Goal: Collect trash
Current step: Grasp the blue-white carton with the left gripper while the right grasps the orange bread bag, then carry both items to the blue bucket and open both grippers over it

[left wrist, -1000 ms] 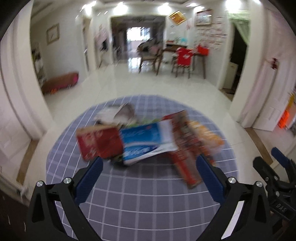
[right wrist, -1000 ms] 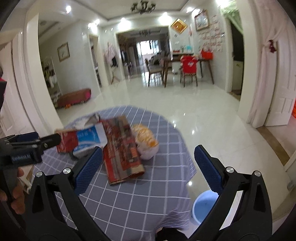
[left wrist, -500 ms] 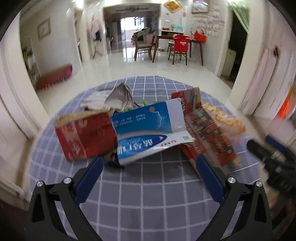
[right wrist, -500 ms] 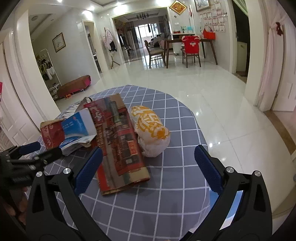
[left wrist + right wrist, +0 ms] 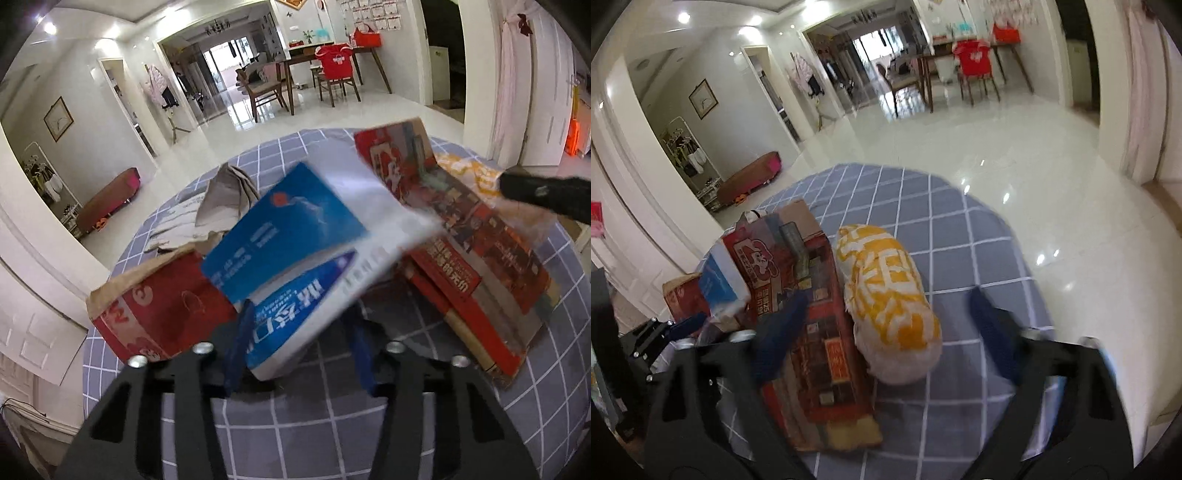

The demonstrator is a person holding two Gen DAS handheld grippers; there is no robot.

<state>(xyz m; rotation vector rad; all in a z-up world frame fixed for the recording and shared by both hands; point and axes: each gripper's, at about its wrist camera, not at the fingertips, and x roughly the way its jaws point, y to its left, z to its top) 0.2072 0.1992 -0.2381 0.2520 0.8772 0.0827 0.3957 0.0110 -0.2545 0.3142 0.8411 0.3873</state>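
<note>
A pile of trash lies on a round table with a grey checked cloth [image 5: 303, 435]. My left gripper [image 5: 299, 347] is shut on a blue and white carton [image 5: 295, 258] and holds its near end, tilted up. A red paper bag [image 5: 162, 310] lies to its left, a red printed paper bag [image 5: 476, 254] to its right. My right gripper [image 5: 886, 332] is open, its fingers on either side of a white and yellow wrapped bundle [image 5: 886, 295]. The red printed bag [image 5: 812, 332] lies under its left finger.
Crumpled grey paper [image 5: 229, 192] lies behind the carton. The right gripper's finger [image 5: 546, 192] reaches in at the right of the left wrist view. The table edge [image 5: 1027, 258] is close beyond the bundle, with tiled floor past it.
My left gripper has moved forward and closed on the blue and white carton, tilting it up. My right gripper has moved in around the yellow bundle, its jaws narrower than before.
</note>
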